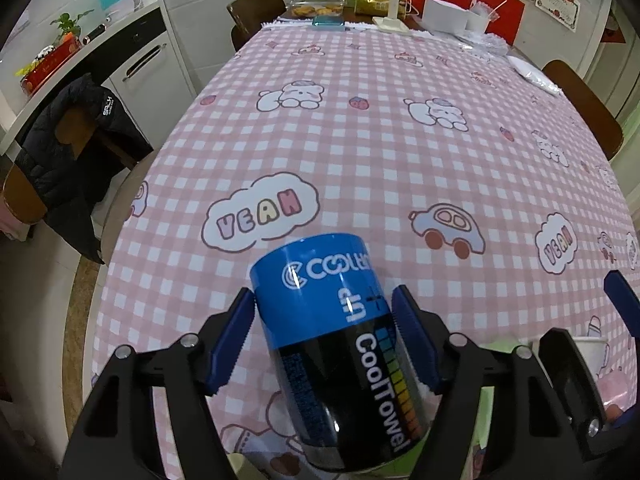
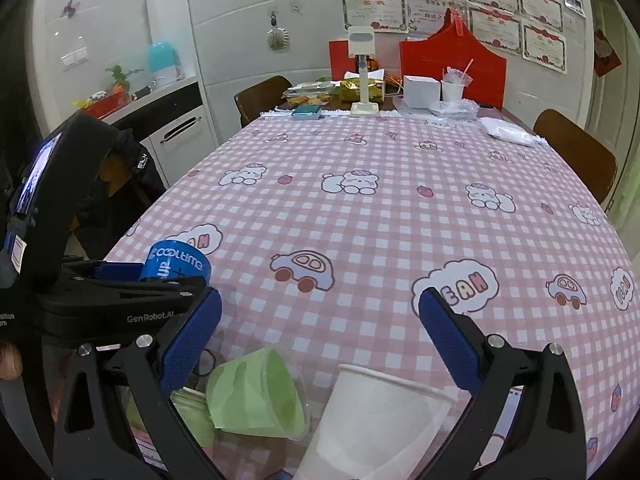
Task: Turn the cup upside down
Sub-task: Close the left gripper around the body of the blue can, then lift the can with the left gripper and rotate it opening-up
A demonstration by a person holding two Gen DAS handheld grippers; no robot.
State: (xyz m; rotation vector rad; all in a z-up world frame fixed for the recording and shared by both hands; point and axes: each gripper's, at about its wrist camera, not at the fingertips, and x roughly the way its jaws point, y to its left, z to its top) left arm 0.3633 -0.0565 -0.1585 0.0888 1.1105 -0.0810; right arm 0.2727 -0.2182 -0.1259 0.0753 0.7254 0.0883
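My left gripper (image 1: pixel 323 336) is shut on a blue and black CoolTowel cup (image 1: pixel 332 340) and holds it tilted above the pink checked tablecloth (image 1: pixel 360 152). The same cup (image 2: pixel 176 266) shows at the left of the right wrist view, between the left gripper's fingers. My right gripper (image 2: pixel 320 320) is open, its blue fingers (image 2: pixel 188 340) wide apart. A white paper cup (image 2: pixel 376 420) lies tilted just below and between them, and a green plastic cup (image 2: pixel 260 396) lies on its side beside it.
The far end of the table holds a white box (image 2: pixel 420 92), a lamp stand (image 2: pixel 364 80), food trays (image 2: pixel 308 94) and a red bag (image 2: pixel 456 60). Wooden chairs (image 2: pixel 576 152) stand at the sides. A dark jacket (image 1: pixel 68 152) hangs over a chair at the left.
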